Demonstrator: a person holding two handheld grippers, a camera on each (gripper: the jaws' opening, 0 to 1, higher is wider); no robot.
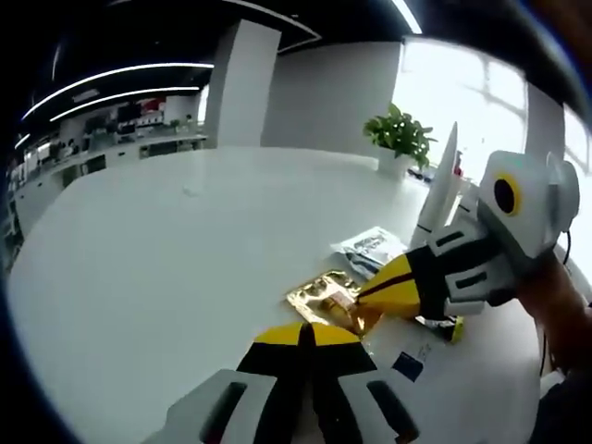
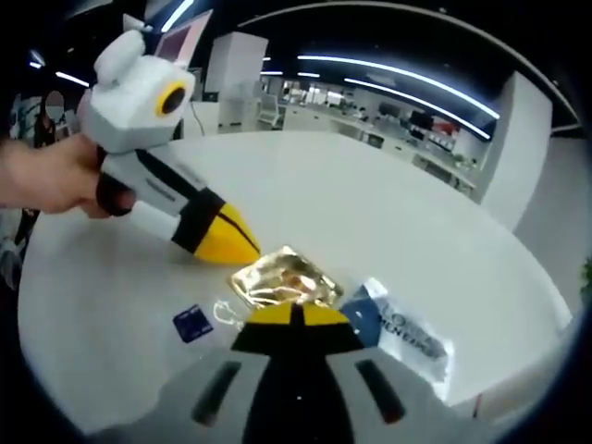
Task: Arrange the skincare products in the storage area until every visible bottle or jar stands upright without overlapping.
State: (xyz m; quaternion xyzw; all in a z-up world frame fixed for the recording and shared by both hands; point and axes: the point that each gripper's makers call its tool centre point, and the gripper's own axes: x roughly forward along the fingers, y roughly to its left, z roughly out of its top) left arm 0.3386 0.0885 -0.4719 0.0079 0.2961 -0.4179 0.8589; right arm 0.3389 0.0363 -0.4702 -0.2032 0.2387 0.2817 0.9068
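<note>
Closest to the lens in the left gripper view, the left gripper (image 1: 310,335) has its yellow-tipped fingers pressed together with nothing visible between them, tips just short of a gold foil sachet (image 1: 326,298) lying flat on the white bench (image 1: 166,259). In the right gripper view the right gripper (image 2: 296,314) is likewise closed, its tips at the near edge of the same sachet; whether they pinch the foil or merely touch it I cannot tell. Beside the sachet, on the side away from the left gripper, lies a silver-and-blue printed sachet (image 2: 398,328), and near the sachet's other side sit a small dark blue square packet (image 2: 192,323) and a scrap of clear wrapper (image 2: 225,313). A hand (image 2: 51,176) grips the left tool's handle, angling it steeply down toward the sachet, while the right tool comes in low from the opposite side, so both noses meet over the foil. My worry: two closed tips crowding one slippery flat packet could shove it across the smooth bench, slide it over the printed sachet, or crumple it. A potted plant (image 1: 400,134) stands well beyond the sachets.
</note>
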